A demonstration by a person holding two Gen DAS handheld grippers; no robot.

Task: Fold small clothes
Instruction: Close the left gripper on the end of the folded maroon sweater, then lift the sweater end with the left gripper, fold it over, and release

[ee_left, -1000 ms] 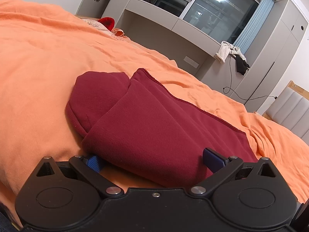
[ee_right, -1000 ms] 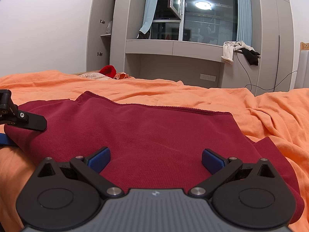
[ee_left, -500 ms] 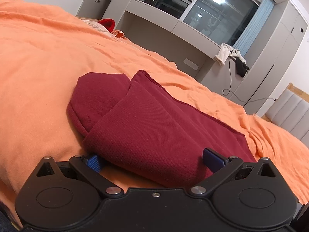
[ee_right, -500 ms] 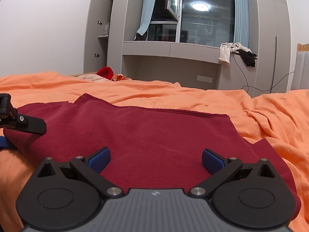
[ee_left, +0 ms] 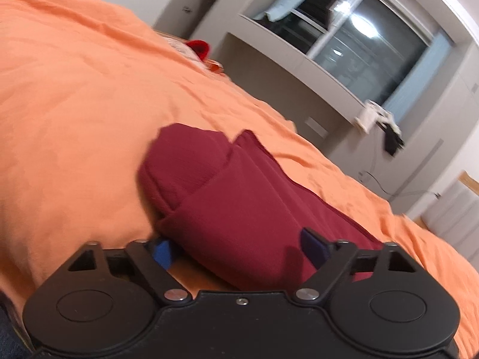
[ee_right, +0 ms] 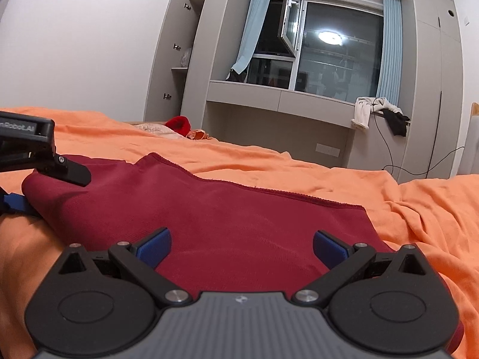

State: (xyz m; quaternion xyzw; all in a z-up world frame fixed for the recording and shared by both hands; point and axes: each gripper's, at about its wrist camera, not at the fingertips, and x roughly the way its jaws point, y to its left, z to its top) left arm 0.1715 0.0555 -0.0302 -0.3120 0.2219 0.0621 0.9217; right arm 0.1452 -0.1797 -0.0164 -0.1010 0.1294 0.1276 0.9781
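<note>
The left gripper is pointing slightly downward at the near left edge of the dark red garment, with the whole view tilted as the tool is rolled to one side. Its jaws have just been closing in and are standing partly apart, with the folded edge of the garment lying between them; the left blue pad is sitting low at the cloth's underside and the right one is resting over its top surface, but whether they are pressing on the fabric cannot be told. The garment is lying folded on the orange bedsheet, spreading forward and to the right beyond the jaws.

The right gripper is hovering nearly level over the near edge of the same garment, its jaws standing wide open with red cloth filling the space between and ahead of the blue pads, which are not pinching it. Far to the left of these jaws the left gripper is showing side-on, straddling the garment's left fold. The orange bedsheet is bunching in wrinkles to the right of the jaws.
</note>
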